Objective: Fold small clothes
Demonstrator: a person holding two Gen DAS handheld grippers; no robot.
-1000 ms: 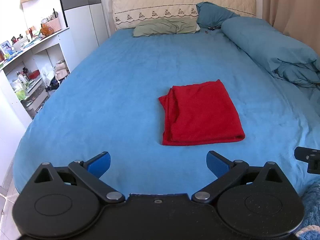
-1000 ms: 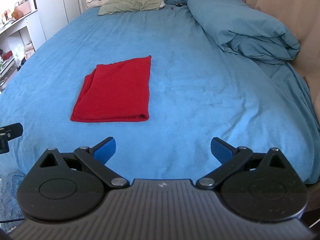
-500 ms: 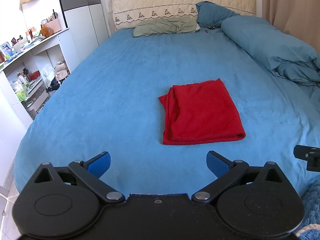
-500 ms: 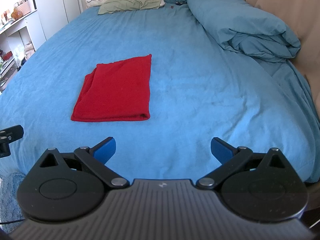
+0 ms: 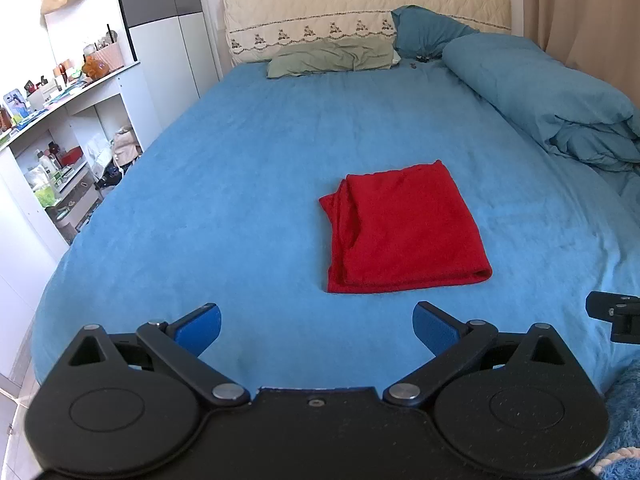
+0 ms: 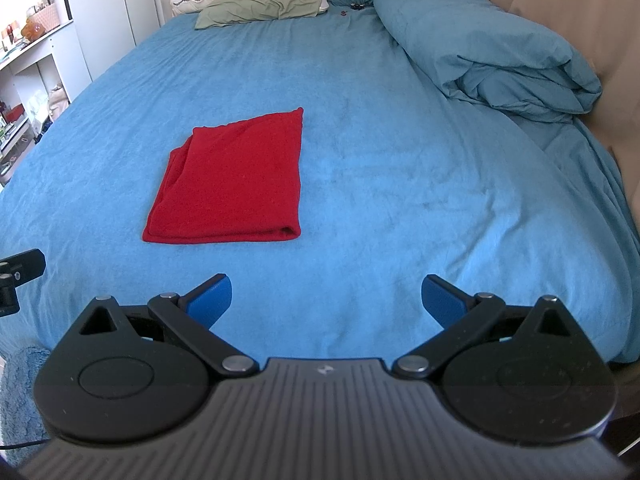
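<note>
While both pairs of tongs are hanging back over the foot of the bed (image 5: 248,184), the one garment in sight, a red cloth (image 5: 404,228), is lying flat on the blue sheet, a little toward the near half of the mattress and well apart from the rolled blue duvet (image 6: 492,56) along the right side. Condition of item: it is showing as a tidy rectangle, with a rounded doubled edge running along its near side and stacked layers peeking out at its left edge, so it is looking already folded at least twice. Left tongs (image 5: 316,326): blue pads spread wide, gripping nothing, sitting just short of the cloth's near edge. Right tongs (image 6: 326,294): likewise spread wide and carrying nothing, with the cloth lying ahead and to their left. Neither pair is touching the fabric. Judged state of the work: folding of this piece is appearing complete or nearly so; what may be remaining is a last smoothing of the slightly ragged left layers, or setting it aside. No other small clothes are showing on the sheet; the green pillow (image 5: 332,56) at the head is lying far off.
</note>
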